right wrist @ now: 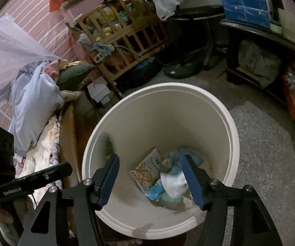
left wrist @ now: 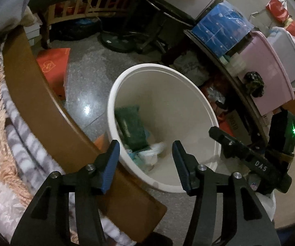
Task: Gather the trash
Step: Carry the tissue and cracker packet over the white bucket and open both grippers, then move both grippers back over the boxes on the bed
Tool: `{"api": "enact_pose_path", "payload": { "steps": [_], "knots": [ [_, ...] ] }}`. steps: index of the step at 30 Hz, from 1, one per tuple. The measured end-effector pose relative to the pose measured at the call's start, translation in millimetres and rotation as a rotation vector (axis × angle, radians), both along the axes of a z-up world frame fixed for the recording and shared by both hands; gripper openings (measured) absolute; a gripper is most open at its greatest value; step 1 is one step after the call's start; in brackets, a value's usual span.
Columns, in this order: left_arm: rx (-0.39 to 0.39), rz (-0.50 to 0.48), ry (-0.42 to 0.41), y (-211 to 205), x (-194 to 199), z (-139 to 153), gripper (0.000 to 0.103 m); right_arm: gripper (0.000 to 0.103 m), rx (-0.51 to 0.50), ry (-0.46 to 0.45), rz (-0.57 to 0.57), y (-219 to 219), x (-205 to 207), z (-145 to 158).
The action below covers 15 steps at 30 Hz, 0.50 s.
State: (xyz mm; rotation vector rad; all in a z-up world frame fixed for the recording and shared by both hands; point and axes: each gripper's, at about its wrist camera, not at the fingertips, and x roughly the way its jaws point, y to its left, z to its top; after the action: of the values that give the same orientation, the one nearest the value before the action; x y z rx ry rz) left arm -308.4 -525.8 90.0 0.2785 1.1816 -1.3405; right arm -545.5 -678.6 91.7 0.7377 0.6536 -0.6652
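Observation:
A white round bin (left wrist: 196,94) stands on the speckled floor, and its rim (right wrist: 234,135) fills the middle of the right wrist view. Inside lie a green packet (left wrist: 131,127), crumpled white paper (left wrist: 153,151), a patterned wrapper (right wrist: 147,170), blue wrappers (right wrist: 176,166) and a white cup-like piece (right wrist: 174,182). My left gripper (left wrist: 145,145) hangs open over the bin's near side with nothing between its blue pads. My right gripper (right wrist: 151,160) is open above the bin's mouth, also holding nothing. A green blur (right wrist: 109,143) shows on the inner wall.
A bed with a wooden side board (left wrist: 36,102) and blankets runs along the left. A wooden crib (right wrist: 127,30) and a fan base (left wrist: 118,41) stand behind the bin. A dark shelf (left wrist: 219,61) with blue and pink boxes is at the right. A red bag (left wrist: 55,65) lies on the floor.

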Motion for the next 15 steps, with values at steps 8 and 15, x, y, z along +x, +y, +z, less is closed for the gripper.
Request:
{"api": "enact_pose_path", "payload": {
  "steps": [8,15],
  "knots": [
    [-0.013,0.078,-0.073,32,8,16,0.051,0.064,-0.020,0.002,0.054,18,20,8],
    [0.004,0.167,-0.189,67,23,23,0.051,0.064,-0.051,0.021,0.130,44,52,15]
  ]
}}
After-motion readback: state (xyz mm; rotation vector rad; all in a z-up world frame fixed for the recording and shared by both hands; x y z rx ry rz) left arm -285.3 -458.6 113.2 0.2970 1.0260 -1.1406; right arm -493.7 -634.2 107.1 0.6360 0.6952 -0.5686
